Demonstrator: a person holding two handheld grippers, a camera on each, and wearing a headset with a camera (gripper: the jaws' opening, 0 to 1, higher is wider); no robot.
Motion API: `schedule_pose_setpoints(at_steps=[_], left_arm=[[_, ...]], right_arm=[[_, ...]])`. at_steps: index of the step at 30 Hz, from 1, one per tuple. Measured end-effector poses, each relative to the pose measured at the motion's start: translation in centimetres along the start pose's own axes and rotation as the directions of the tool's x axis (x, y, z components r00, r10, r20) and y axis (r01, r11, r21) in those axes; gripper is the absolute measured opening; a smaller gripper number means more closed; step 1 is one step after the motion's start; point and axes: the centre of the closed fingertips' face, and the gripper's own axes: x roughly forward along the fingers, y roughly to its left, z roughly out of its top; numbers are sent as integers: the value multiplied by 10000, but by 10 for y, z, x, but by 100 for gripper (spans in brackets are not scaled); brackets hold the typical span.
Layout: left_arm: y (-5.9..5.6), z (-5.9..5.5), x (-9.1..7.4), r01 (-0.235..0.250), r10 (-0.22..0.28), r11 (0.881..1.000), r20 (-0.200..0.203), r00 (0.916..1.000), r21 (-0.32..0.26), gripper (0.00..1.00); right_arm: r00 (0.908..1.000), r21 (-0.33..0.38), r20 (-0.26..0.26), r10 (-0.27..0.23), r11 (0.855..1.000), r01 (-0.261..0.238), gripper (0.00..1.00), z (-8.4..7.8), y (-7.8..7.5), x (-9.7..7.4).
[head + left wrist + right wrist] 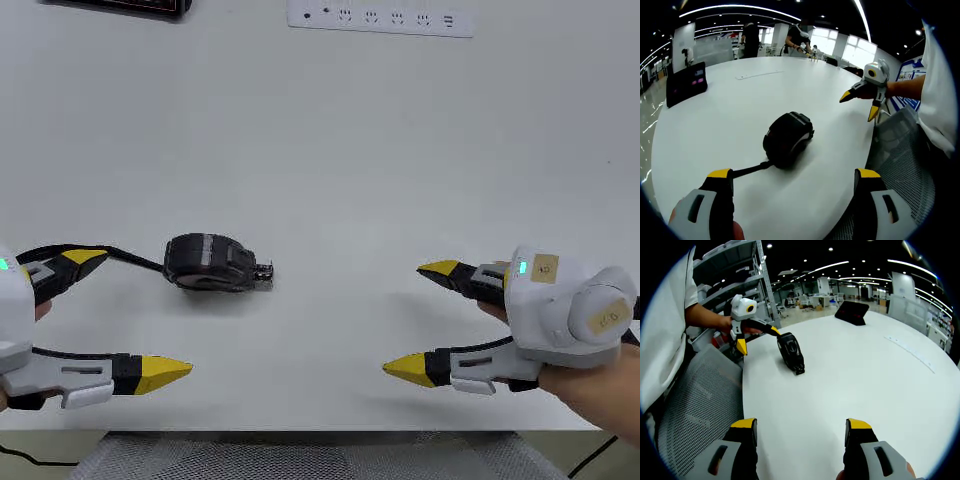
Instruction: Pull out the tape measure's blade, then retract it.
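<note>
So, over on the left, the left gripper point(130, 315) hangs low over the near side of the white table point(330, 150), its jaws spread wide with nothing between them. Just to its right the tape measure point(208, 263) lies on the table, blade all the way in and hook end facing right. Its black strap point(135, 260) trails back toward the left gripper's far jaw, can't tell if they touch. Well off to the right, the right gripper point(420, 318) hovers low too, jaws wide apart and empty, tips pointing back at the tape measure.
</note>
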Motion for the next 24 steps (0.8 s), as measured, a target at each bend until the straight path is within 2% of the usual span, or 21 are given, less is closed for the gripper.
schedule_pose_setpoints(at_steps=[14, 24], left_arm=[[2, 6, 3, 18, -21, 9999, 212, 9998, 117, 99], [6, 4, 1, -124, 123, 9999, 109, 9999, 103, 99]], right_arm=[[9999, -3, -38, -164, 9999, 164, 73, 2, -4, 2], [9999, 106, 130, -99, 9999, 97, 68, 3, -2, 2]])
